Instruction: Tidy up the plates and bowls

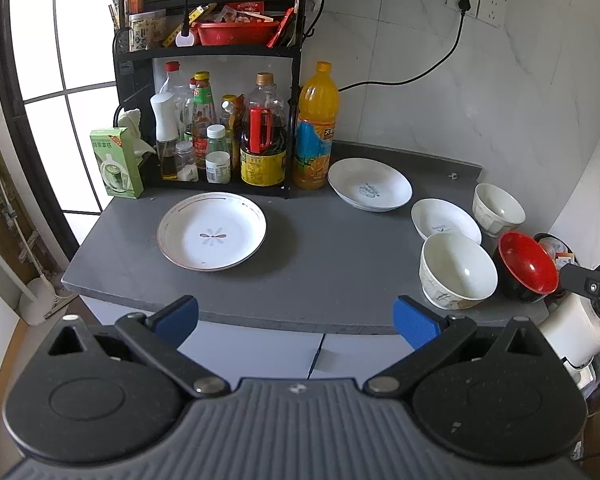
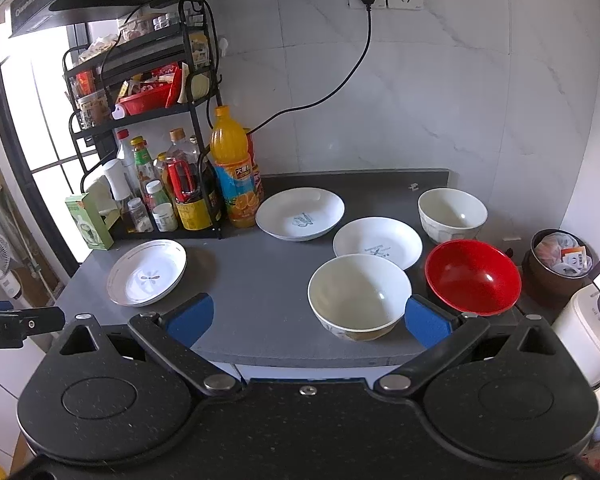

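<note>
With both your grippers spread wide and empty, your right gripper (image 2: pixel 307 317) sits nearest the cream bowl (image 2: pixel 359 297), just ahead between its fingers, while your left gripper (image 1: pixel 296 320) faces the flower plate (image 1: pixel 212 231).

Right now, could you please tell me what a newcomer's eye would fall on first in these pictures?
The glossy red bowl with a black outside stands out at the right end of the dark grey countertop, beside a white ceramic bowl. A tall orange juice bottle stands at the back, next to the black wire rack crowded with condiment bottles.
</note>
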Available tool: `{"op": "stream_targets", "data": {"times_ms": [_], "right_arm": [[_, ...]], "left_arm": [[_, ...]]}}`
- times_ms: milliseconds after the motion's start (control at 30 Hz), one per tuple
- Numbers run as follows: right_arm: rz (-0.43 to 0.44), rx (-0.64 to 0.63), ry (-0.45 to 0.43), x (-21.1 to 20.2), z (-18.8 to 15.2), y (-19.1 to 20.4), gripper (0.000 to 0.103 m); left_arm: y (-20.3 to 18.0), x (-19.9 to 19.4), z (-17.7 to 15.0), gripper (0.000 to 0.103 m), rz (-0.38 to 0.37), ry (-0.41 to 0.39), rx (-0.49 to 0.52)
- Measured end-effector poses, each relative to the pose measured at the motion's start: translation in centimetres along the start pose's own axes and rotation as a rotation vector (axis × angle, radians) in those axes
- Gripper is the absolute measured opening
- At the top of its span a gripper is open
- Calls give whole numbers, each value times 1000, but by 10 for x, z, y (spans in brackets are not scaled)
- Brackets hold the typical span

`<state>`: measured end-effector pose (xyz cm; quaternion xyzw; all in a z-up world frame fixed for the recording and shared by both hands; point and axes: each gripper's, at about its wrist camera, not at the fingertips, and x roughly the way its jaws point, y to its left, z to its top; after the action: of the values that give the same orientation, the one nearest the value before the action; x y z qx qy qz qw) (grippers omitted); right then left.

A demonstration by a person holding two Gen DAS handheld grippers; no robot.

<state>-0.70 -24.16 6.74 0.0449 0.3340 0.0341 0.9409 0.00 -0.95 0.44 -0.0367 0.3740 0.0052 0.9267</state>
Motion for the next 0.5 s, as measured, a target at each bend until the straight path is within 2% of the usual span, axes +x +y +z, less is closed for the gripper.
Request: {"op": "stream_targets", "data": {"times_ms": [500], "right_arm": [[-12, 15, -28, -8, -1, -6, 103]], "left_arm": [[-11, -4, -2, 103, -16, -11, 8]]}}
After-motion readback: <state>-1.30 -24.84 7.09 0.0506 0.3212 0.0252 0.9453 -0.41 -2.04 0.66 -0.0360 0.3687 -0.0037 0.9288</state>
